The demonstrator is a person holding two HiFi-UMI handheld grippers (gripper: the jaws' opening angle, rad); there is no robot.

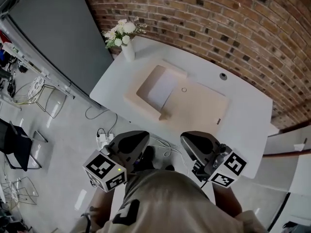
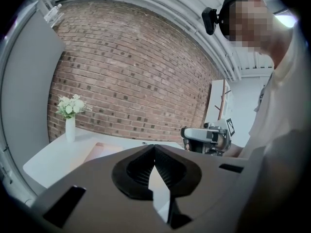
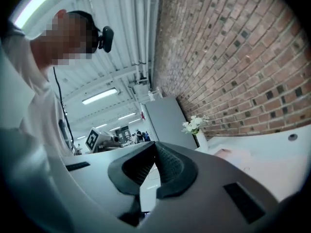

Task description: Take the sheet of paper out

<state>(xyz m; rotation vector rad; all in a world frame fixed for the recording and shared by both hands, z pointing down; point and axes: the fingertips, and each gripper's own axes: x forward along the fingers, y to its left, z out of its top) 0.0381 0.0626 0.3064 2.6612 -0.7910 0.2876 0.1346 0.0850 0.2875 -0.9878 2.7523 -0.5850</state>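
A white sheet of paper (image 1: 163, 89) lies flat in the recessed left half of an open beige folder (image 1: 199, 108) on the white table (image 1: 248, 110). Both grippers hang close to my body, short of the table's near edge and well away from the folder. My left gripper (image 1: 138, 137) is shut with nothing between its jaws; in its own view the left gripper (image 2: 154, 147) has its tips meeting, with the folder (image 2: 99, 152) beyond. My right gripper (image 1: 193, 140) is shut and empty too, and in the right gripper view that gripper (image 3: 155, 144) points level across the table.
A white vase of white flowers (image 1: 126, 45) stands on the table's far left corner by the brick wall (image 1: 218, 23). A small round hole (image 1: 223, 75) sits in the tabletop behind the folder. A power strip with cables (image 1: 103, 140) lies on the floor, with a wire rack (image 1: 34, 89) further left.
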